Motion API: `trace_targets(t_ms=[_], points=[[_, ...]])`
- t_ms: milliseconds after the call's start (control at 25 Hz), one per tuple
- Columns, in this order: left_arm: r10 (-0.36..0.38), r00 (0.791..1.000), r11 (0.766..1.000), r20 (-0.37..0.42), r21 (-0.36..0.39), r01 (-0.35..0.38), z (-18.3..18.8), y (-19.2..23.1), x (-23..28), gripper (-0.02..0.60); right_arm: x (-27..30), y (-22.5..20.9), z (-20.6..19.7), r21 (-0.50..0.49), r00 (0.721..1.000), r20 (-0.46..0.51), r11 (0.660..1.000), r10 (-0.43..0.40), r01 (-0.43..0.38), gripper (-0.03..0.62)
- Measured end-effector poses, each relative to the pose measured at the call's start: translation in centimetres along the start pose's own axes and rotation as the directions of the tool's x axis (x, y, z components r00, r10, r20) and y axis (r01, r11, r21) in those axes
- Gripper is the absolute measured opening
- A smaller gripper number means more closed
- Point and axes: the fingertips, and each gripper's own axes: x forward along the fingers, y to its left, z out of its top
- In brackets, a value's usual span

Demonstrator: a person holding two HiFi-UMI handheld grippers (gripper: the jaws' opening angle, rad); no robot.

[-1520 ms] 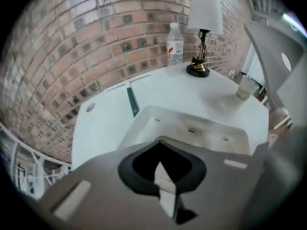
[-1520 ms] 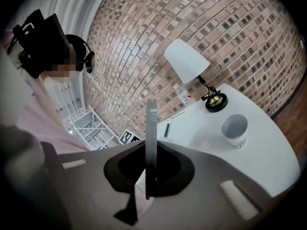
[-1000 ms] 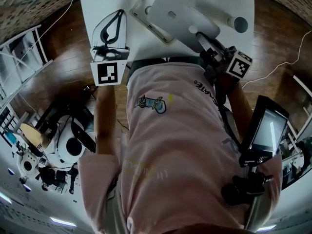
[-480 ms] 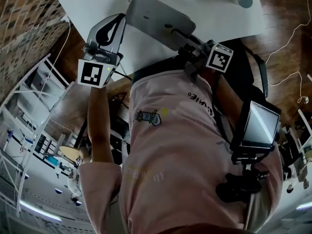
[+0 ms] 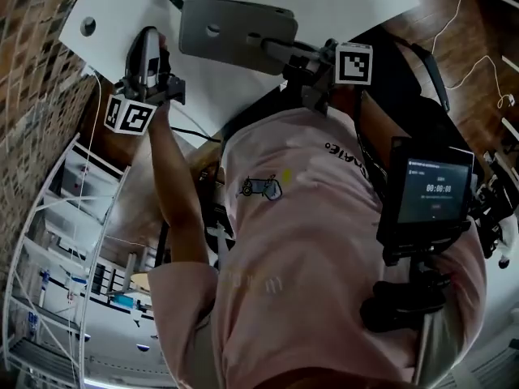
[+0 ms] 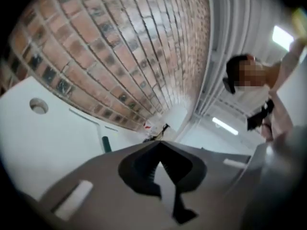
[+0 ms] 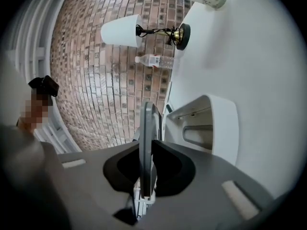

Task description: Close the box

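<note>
The left tool is clenched on nothing, jaws meeting at the tips, with the white surface to its left. The right tool is clenched on the grey lid, which stands edge-on between its jaws, long axis running straight ahead. Just right of that tool the white box lies open, its hollow facing the lid.

White box with rounded corners lies open on the desk, cavity exposed, just right of its lid. The lid, a thin grey panel, stands upright and edge-on, clamped in the right tongs.
</note>
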Motion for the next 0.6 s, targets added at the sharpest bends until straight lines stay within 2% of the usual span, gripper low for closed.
trace_targets(t_ms=[80,160,280,360,480,560,600], points=[[0.011,0.996,0.998,-0.089,0.068,-0.005,-1.4,0.1,0.3,0.000,0.1,-0.4,0.0,-0.009,0.999,-0.014,0.999,-0.032,0.032,0.028],[-0.016,0.988,0.995,-0.157,0.090,0.030,-2.6,-0.4,0.9,0.000,0.4,-0.5,0.4,-0.016,0.999,-0.013,0.999,-0.047,0.047,0.025],[-0.040,0.958,0.985,-0.285,0.149,0.085,-4.6,-1.5,1.4,0.000,0.9,-0.5,0.6,-0.049,0.996,-0.023,0.995,-0.086,0.085,0.023],[-0.040,0.945,0.974,-0.324,0.198,0.109,-5.6,-2.0,1.7,0.000,0.5,-1.3,0.7,-0.067,0.986,-0.025,0.985,-0.163,0.161,0.016],[-0.027,0.939,0.952,-0.343,0.277,0.129,-6.6,-2.2,2.1,0.001,-0.2,-2.1,1.2,-0.084,0.966,-0.005,0.962,-0.260,0.258,0.034],[-0.020,0.921,0.937,-0.388,0.313,0.152,-7.6,-2.4,2.1,0.002,-0.1,-1.9,1.0,-0.132,0.962,-0.018,0.954,-0.273,0.269,0.039],[-0.016,0.909,0.929,-0.417,0.330,0.168,-8.1,-2.6,2.0,0.000,0.0,-1.8,0.6,-0.169,0.959,-0.040,0.948,-0.279,0.269,0.083]])
